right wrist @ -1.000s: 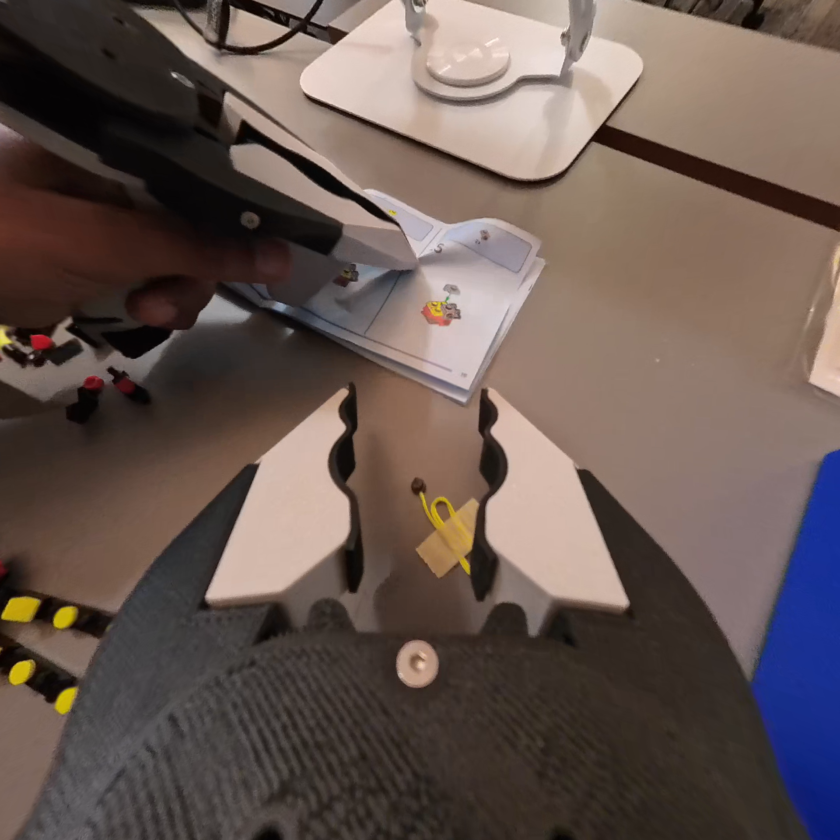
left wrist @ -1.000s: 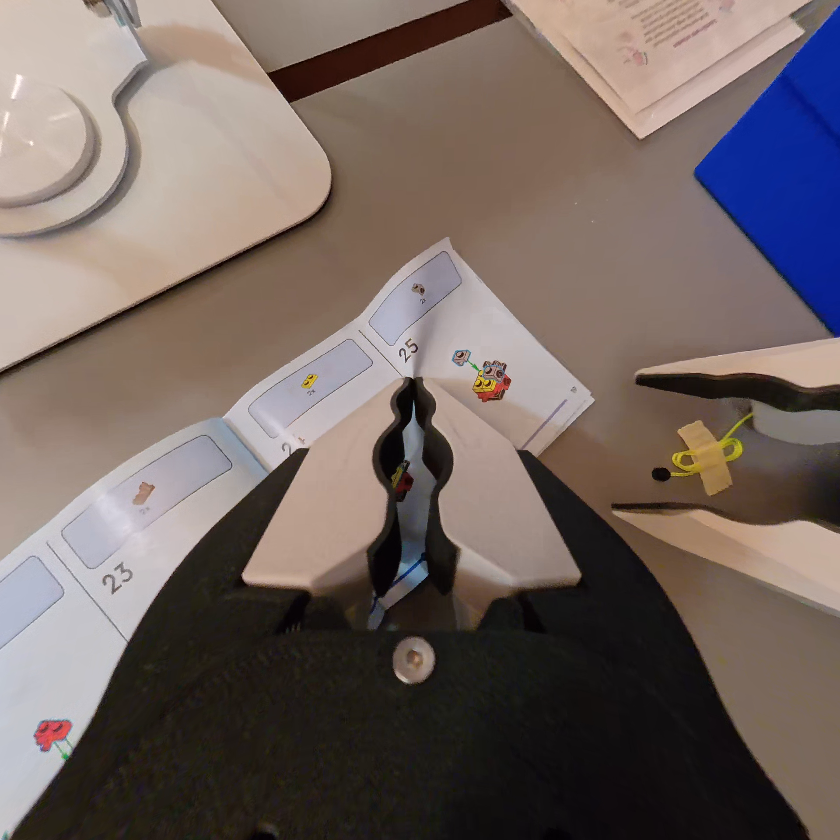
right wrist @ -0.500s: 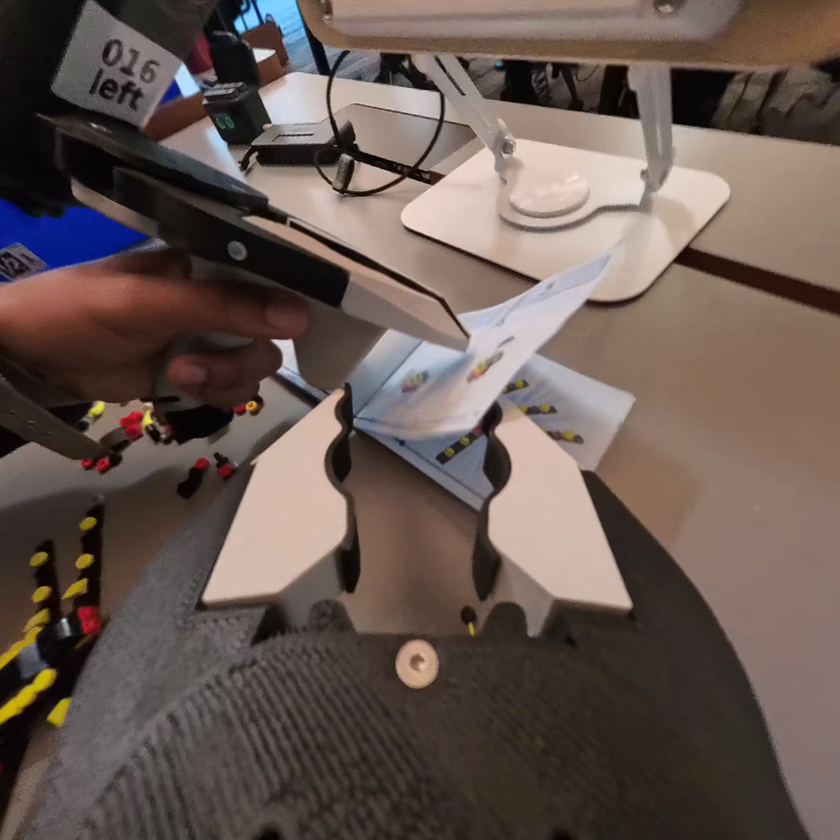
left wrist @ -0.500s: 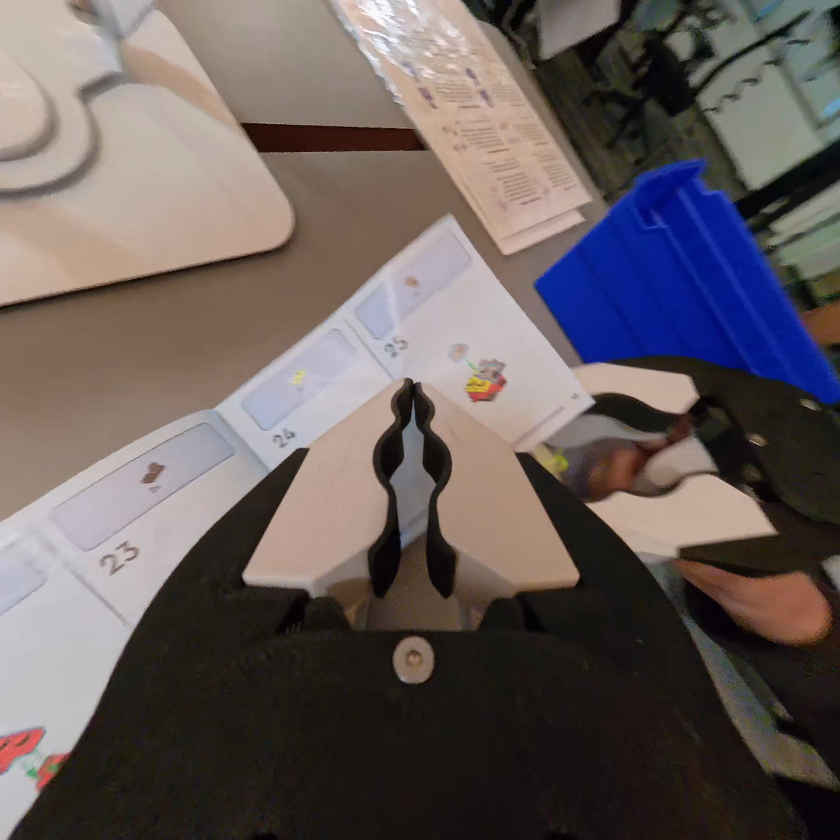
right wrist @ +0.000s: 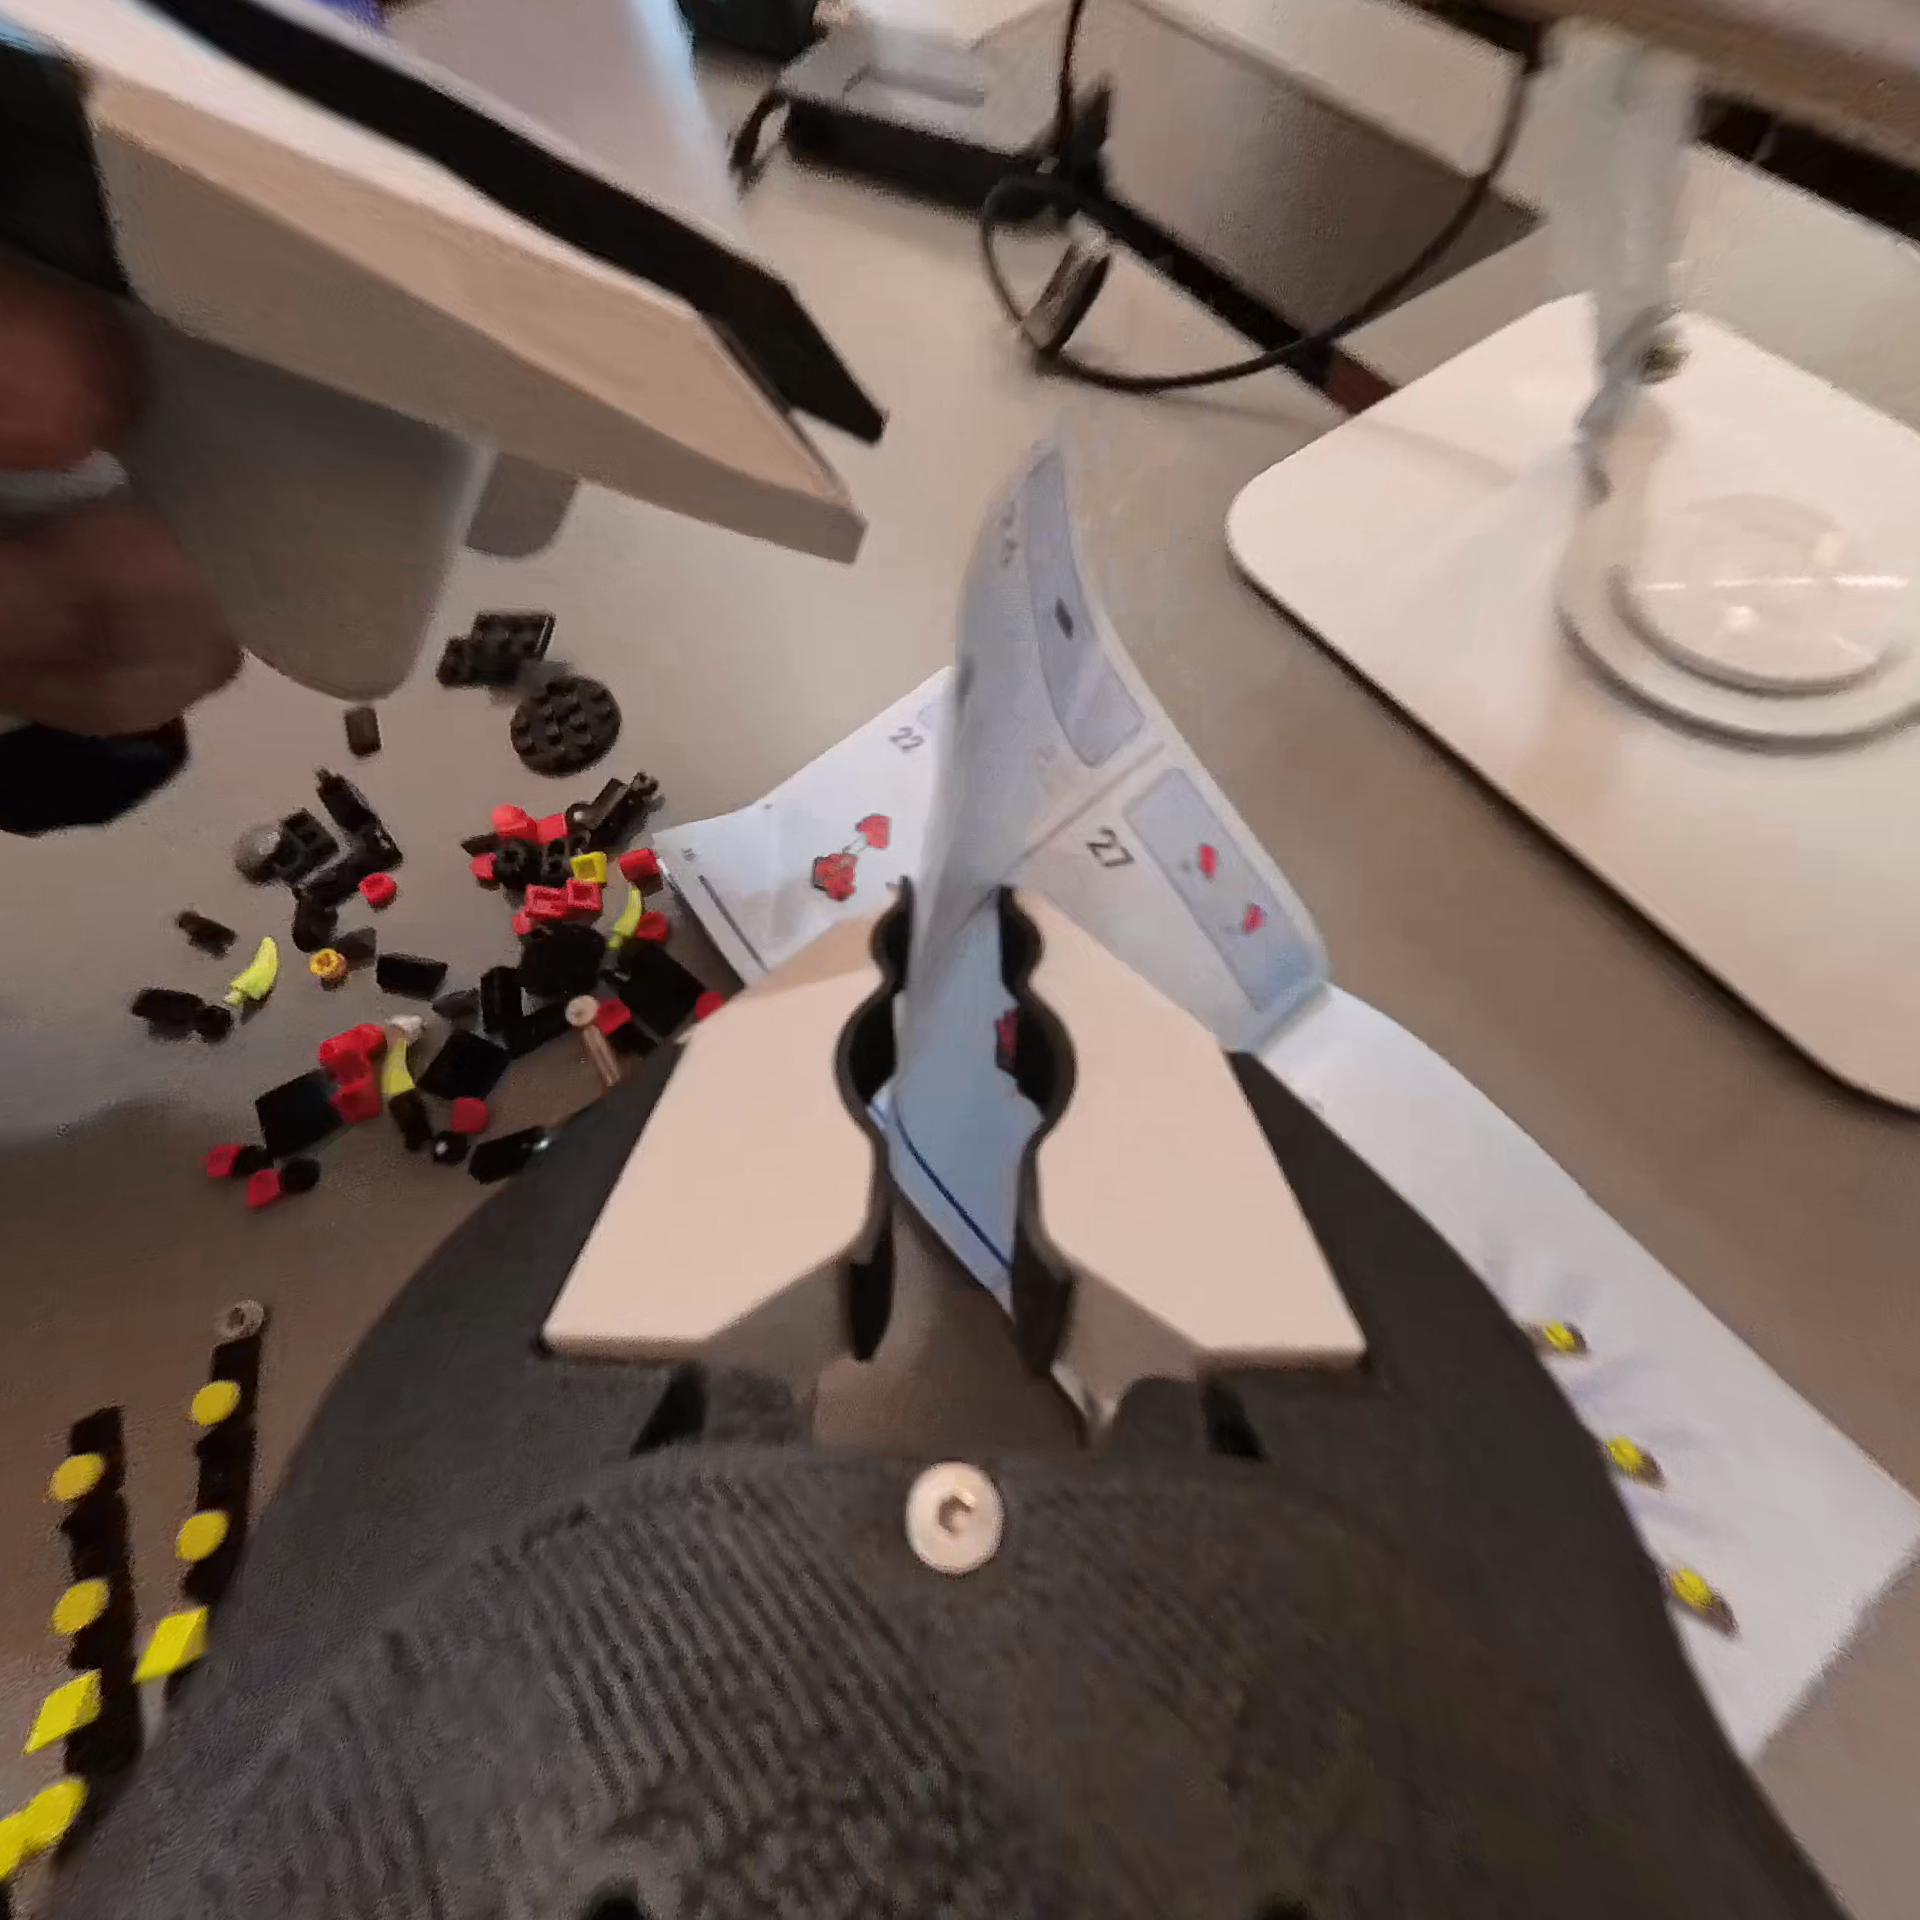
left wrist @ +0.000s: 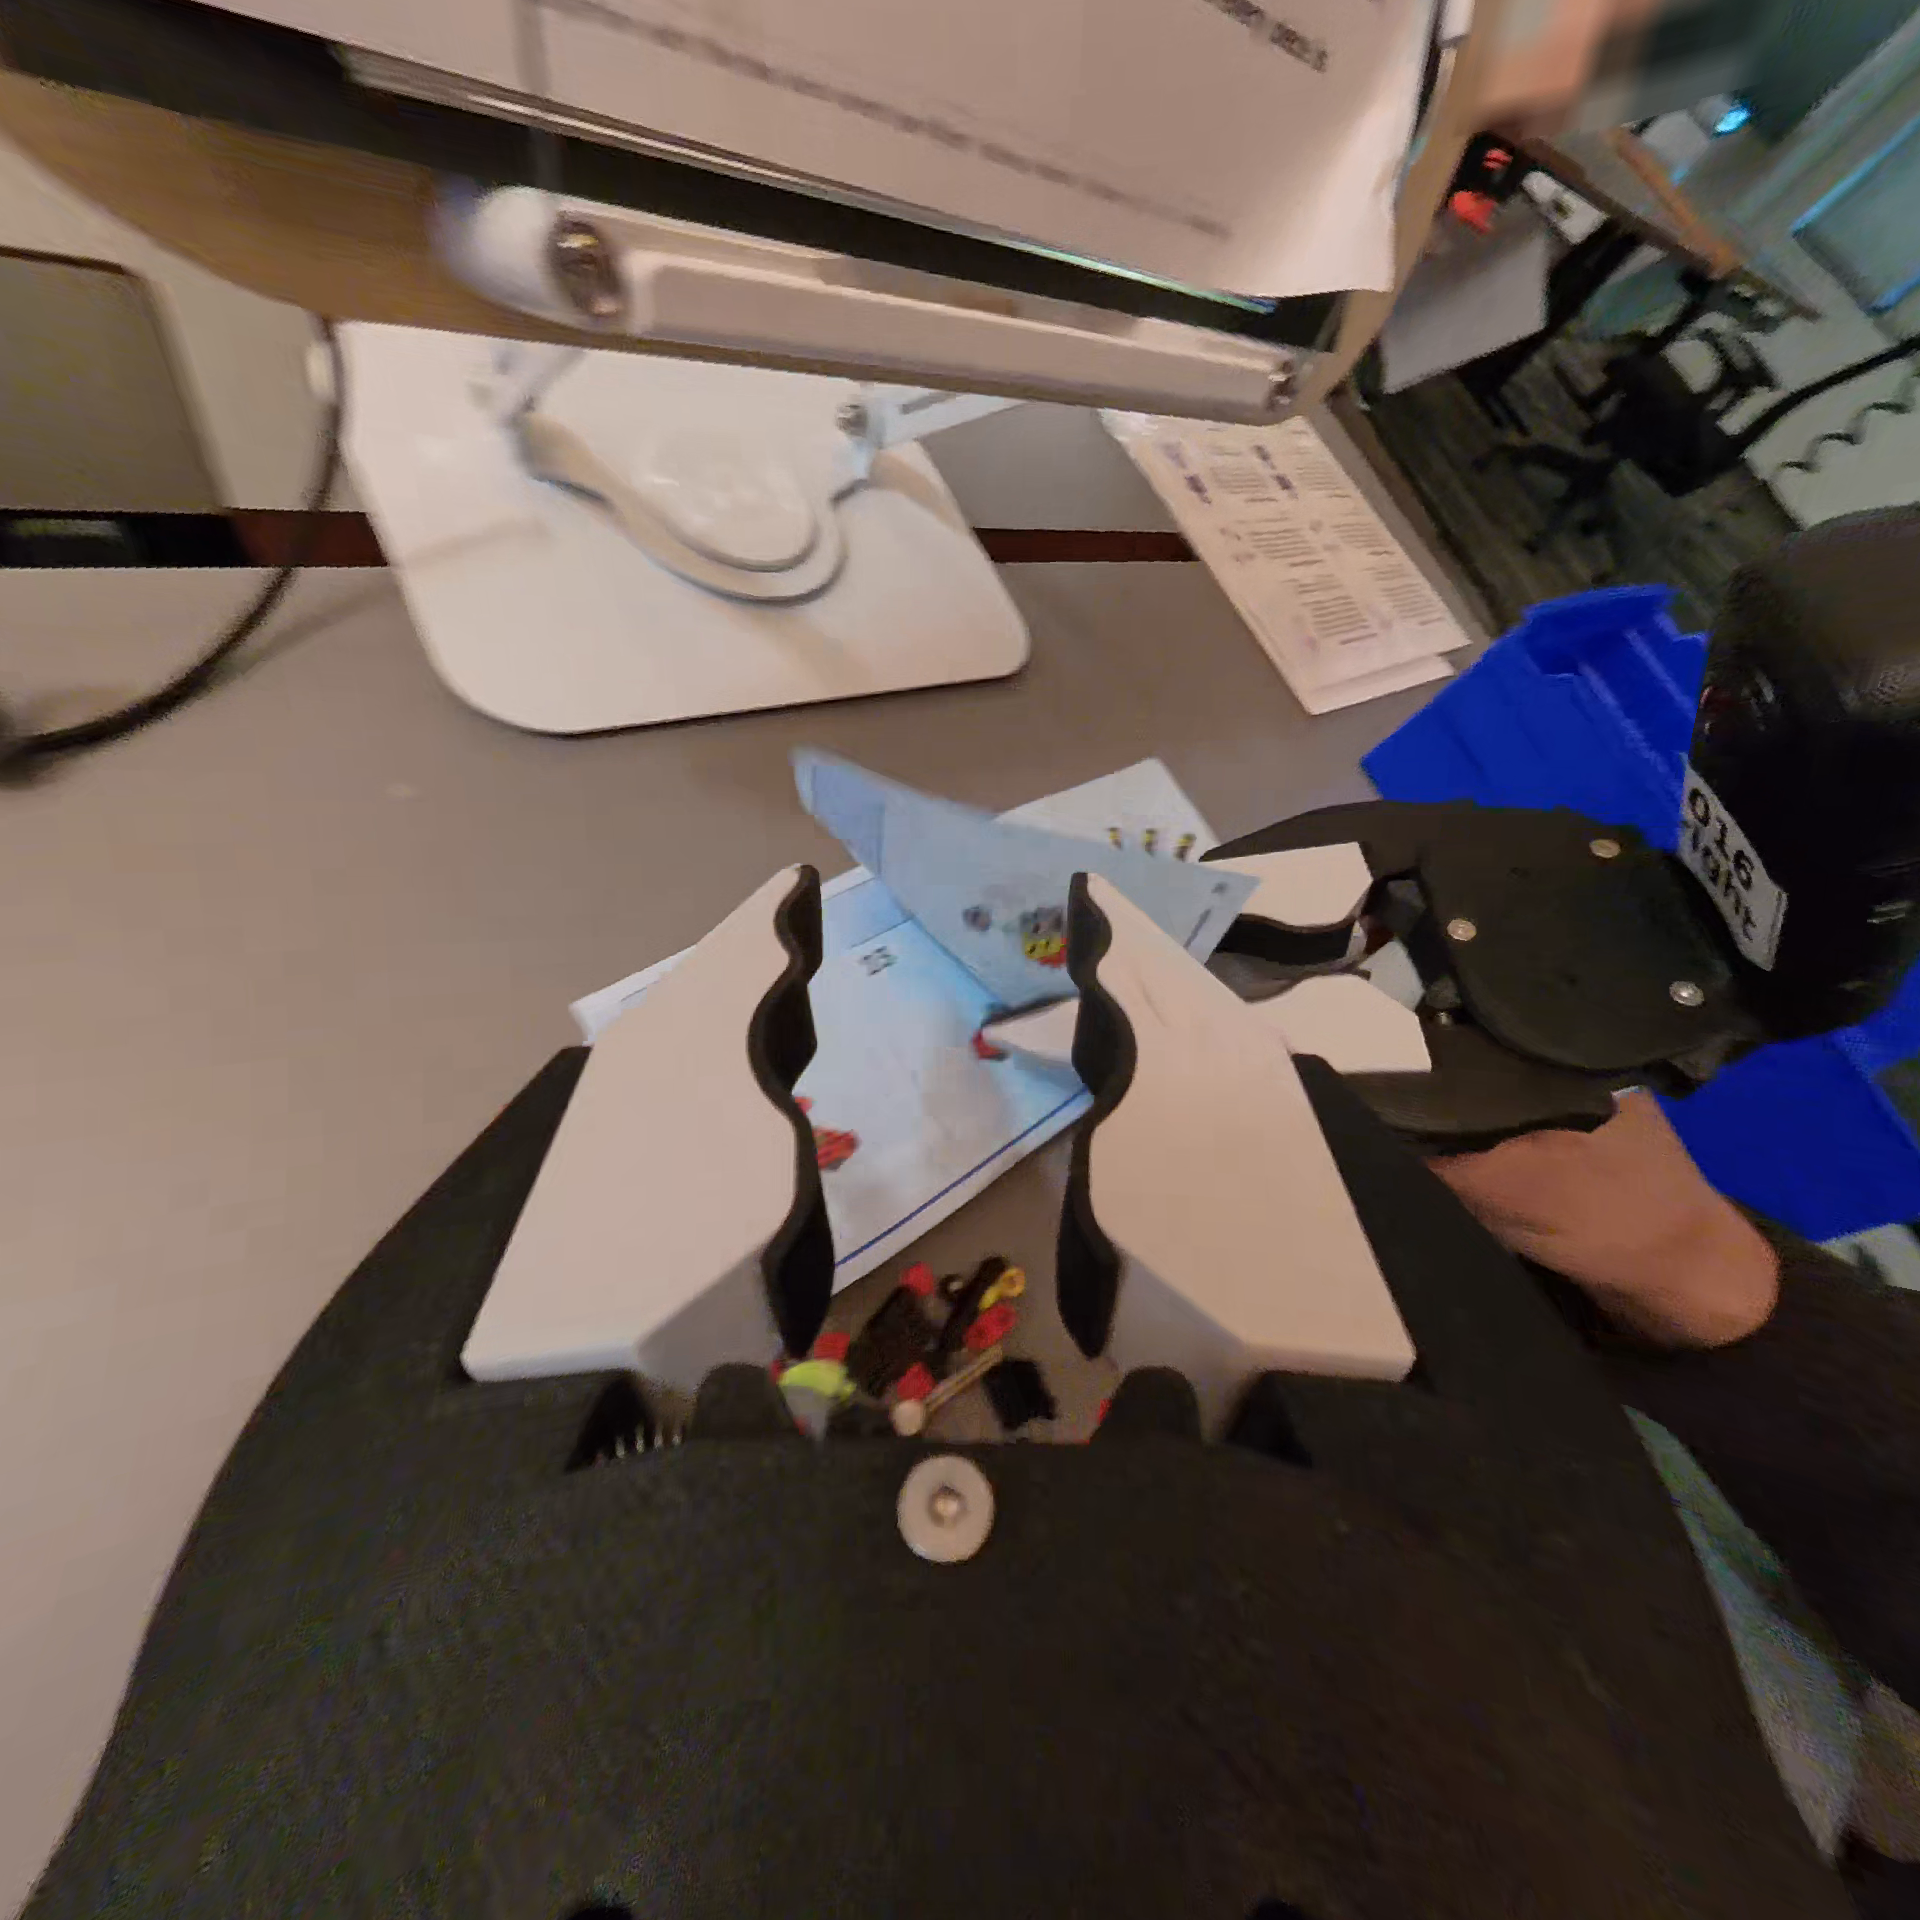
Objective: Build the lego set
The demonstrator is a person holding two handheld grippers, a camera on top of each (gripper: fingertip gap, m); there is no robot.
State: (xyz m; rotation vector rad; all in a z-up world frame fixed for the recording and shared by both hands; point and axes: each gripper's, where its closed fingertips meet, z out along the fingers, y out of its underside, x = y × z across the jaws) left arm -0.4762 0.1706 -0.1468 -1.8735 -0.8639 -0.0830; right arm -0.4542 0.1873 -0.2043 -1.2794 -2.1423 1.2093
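Observation:
The instruction booklet (left wrist: 925,1101) lies open on the grey table. One page (right wrist: 1023,665) stands up, curled. My right gripper (right wrist: 953,906) is shut on that page's lower edge; it also shows in the left wrist view (left wrist: 1247,925) at the booklet's right side. My left gripper (left wrist: 938,904) is open and empty above the booklet's near edge; it shows in the right wrist view (right wrist: 831,499) at the upper left. Loose red, black and yellow Lego pieces (right wrist: 468,935) lie left of the booklet and show between the left fingers (left wrist: 935,1330).
A white monitor stand base (left wrist: 675,582) sits behind the booklet, with the screen overhead. A blue bin (left wrist: 1558,748) and printed sheets (left wrist: 1309,561) are at the right. Black strips with yellow pieces (right wrist: 104,1558) lie near left. Cables (right wrist: 1143,312) lie at the back. Across from one pair of fingers to the other is roughly 7 centimetres.
My left gripper let go of the page, opened and drew back toward the loose pieces. My right gripper closed on the page and holds it raised.

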